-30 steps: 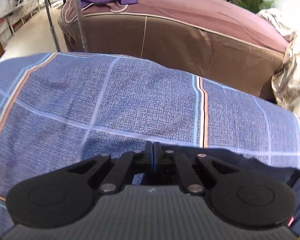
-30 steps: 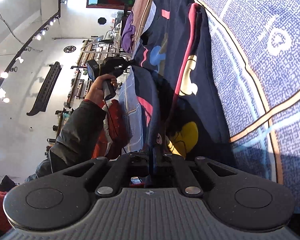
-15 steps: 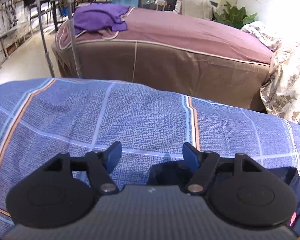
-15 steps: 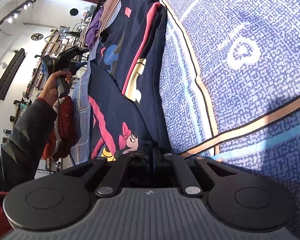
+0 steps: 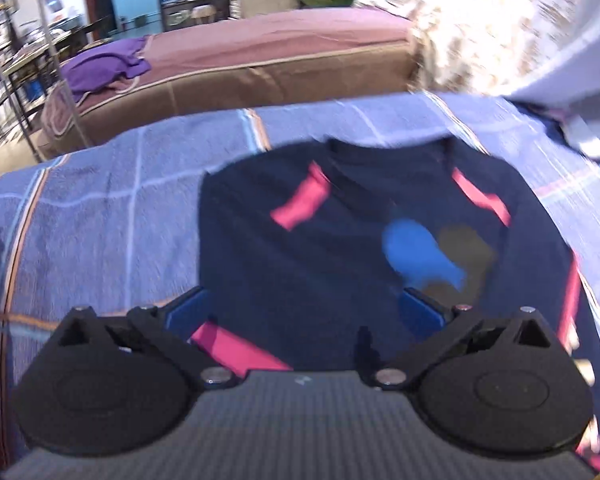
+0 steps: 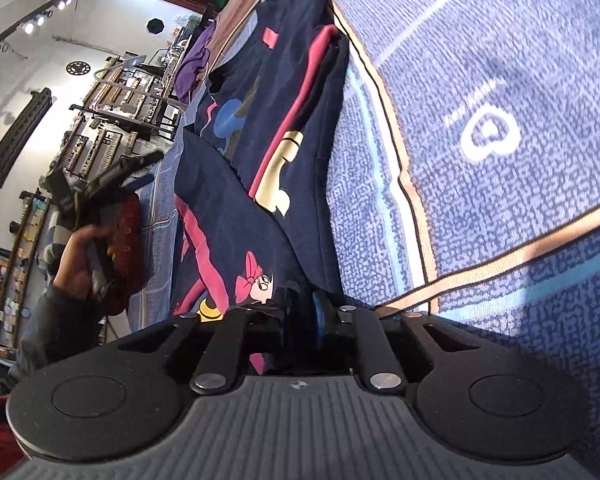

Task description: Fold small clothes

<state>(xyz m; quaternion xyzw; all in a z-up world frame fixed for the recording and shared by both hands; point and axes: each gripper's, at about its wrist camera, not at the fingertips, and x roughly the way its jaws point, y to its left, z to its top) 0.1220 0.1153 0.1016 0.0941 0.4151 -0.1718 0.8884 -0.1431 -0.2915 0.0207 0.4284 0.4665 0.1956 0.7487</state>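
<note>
A navy child's top (image 5: 340,240) with pink stripes and a cartoon print lies folded on the blue checked bedsheet (image 5: 100,240). My left gripper (image 5: 304,310) hovers over its near part, jaws still opening and wide apart, nothing between the blue pads (image 5: 188,312). The left wrist view is motion-blurred. In the right wrist view the top (image 6: 268,128) stretches away from my right gripper (image 6: 300,316). Its jaws are opening, a narrow gap shows, and the garment's near edge lies between them. The left gripper (image 6: 112,176) shows there, blurred, in a person's hand (image 6: 80,248).
Beyond the sheet stands a bed with a mauve cover (image 5: 260,52) and a purple garment (image 5: 104,68) on it. A floral blanket (image 5: 480,40) lies at the right, metal racks (image 5: 4,80) at the left. A dark red cloth (image 6: 128,248) rests at the sheet's edge near the hand.
The left gripper let go of the top's edge, opened wide and swung back, so the whole top is now in its view. The right gripper's jaws have parted slightly.
</note>
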